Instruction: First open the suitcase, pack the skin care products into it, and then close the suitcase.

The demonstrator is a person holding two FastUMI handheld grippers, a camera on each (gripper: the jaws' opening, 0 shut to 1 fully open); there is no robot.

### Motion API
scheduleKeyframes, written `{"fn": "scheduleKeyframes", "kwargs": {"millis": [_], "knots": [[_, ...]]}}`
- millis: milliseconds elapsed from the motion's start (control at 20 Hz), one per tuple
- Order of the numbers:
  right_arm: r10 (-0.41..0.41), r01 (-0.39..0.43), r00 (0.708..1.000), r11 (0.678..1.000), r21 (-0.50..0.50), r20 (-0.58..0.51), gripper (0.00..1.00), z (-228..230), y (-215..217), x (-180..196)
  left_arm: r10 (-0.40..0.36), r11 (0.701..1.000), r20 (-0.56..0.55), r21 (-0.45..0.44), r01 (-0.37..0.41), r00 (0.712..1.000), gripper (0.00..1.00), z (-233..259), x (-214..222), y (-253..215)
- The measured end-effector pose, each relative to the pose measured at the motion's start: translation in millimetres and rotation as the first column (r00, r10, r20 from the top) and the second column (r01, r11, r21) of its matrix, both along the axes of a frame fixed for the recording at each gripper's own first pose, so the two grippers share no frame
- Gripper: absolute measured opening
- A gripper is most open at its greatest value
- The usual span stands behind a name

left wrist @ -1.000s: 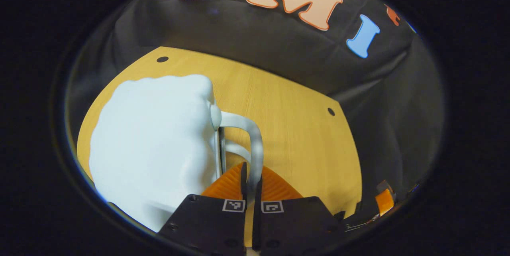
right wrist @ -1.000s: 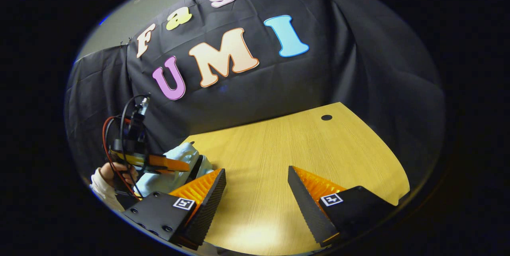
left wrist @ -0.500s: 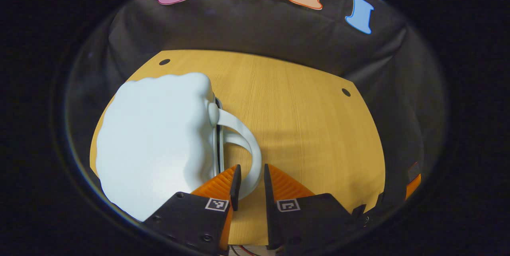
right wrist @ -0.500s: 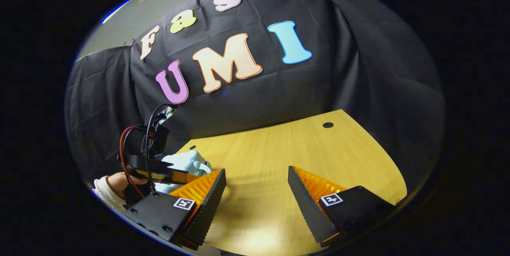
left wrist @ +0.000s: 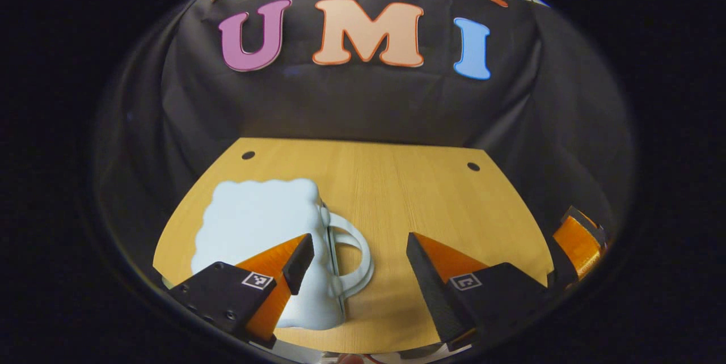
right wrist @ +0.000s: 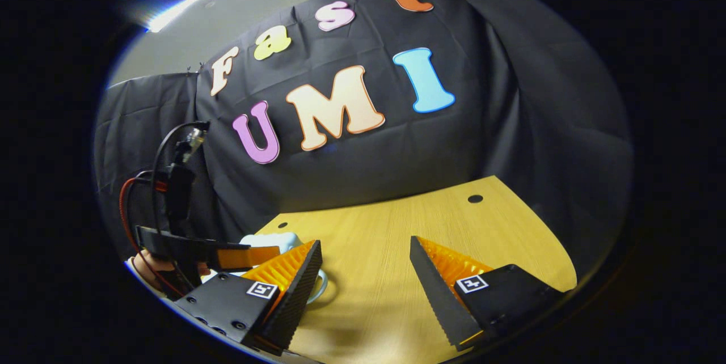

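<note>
A small pale blue suitcase (left wrist: 255, 222) with a scalloped outline lies flat on the wooden table (left wrist: 420, 194), its lid down. Its white loop handle (left wrist: 358, 259) points right. In the left gripper view my left gripper (left wrist: 358, 239) is open just above the handle, its fingers wide on either side and touching nothing. In the right gripper view my right gripper (right wrist: 366, 242) stands open over bare table, nothing between its fingers. There the suitcase (right wrist: 272, 239) and its handle (right wrist: 323, 287) peek out behind the left finger, with the left gripper (right wrist: 227, 253) beside them.
The booth's black cloth wall rises behind the table. Two small dark holes (left wrist: 248, 155) (left wrist: 473, 166) mark the table's far corners. A hand (right wrist: 148, 265) holds the left gripper, with cables above it. The right gripper (left wrist: 578, 239) shows at the table's right edge.
My left gripper was shut on the suitcase's handle; it has let go, opened wide and drawn back, so the suitcase looks smaller. The right gripper stayed open and tilted up slightly.
</note>
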State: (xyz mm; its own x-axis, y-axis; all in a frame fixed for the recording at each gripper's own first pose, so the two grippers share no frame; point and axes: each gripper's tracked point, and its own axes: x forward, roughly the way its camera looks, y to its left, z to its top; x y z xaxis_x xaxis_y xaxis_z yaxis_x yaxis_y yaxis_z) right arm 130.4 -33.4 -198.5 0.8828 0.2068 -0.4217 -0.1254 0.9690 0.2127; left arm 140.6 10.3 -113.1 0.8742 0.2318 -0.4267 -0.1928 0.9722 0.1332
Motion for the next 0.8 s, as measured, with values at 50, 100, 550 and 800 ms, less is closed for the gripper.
{"fn": "scheduleKeyframes", "kwargs": {"millis": [50,100,550,800], "knots": [[0.002,-0.002,1.000,1.000,-0.001,0.017,0.98,6.0,1.7,0.7,0.007,1.000,0.031,-0.004,-0.007,0.999,0.96,7.8,-5.0,-0.2],[0.002,-0.002,0.999,1.000,-0.004,0.032,0.98,10.5,1.9,-0.4,0.009,1.000,0.068,-0.018,-0.008,0.998,0.96,14.2,-9.3,-4.7],[-0.036,0.035,0.994,0.999,0.006,0.106,0.98,31.2,5.7,-11.7,-0.010,0.997,0.121,-0.069,0.018,0.993,0.96,9.0,-29.7,-15.5],[-0.092,0.095,0.989,0.995,-0.016,0.117,0.98,40.9,12.5,-16.6,-0.055,0.994,0.087,-0.084,0.063,0.995,0.96,11.9,-29.9,-8.5]]}}
